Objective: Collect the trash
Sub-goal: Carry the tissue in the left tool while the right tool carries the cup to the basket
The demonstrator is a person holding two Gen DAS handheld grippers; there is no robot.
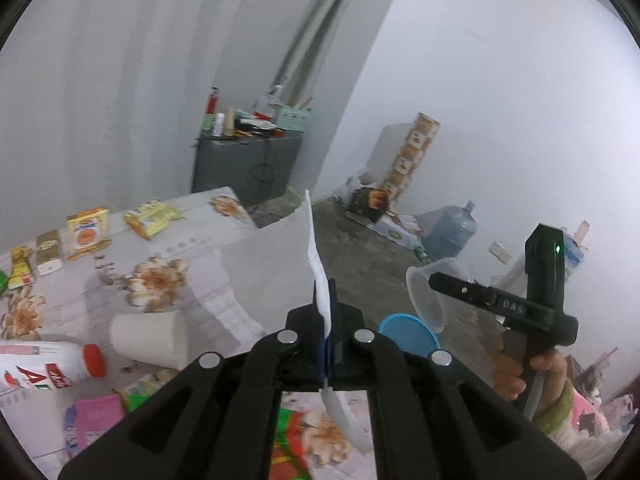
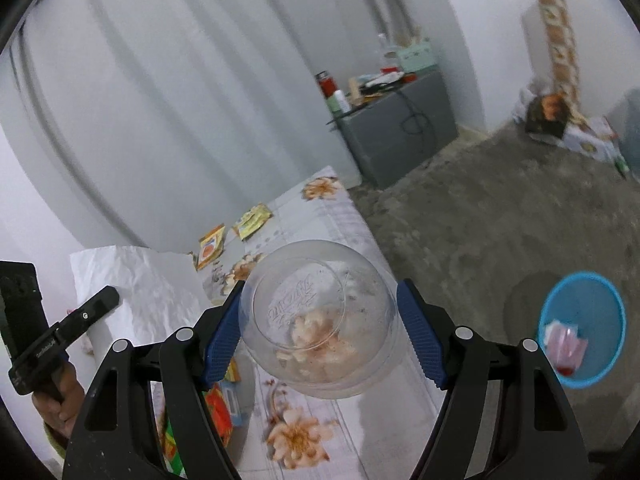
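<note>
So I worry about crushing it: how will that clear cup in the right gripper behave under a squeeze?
The clear cup looks thin-walled, so it likely flexes or dents. It appears empty, so probably light. The right gripper has it only by its rounded sides, so it might slip.

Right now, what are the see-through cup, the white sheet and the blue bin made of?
The cup looks like thin clear plastic: the tablecloth flowers show through it. The white sheet seems paper or thin plastic film, matte and crinkled. The blue bin looks like smooth moulded plastic.

Home rm: floral tablecloth (image 2: 320,216), bare concrete floor (image 2: 480,220), cluttered grey cabinet (image 1: 248,168), water jug (image 1: 450,230).
</note>
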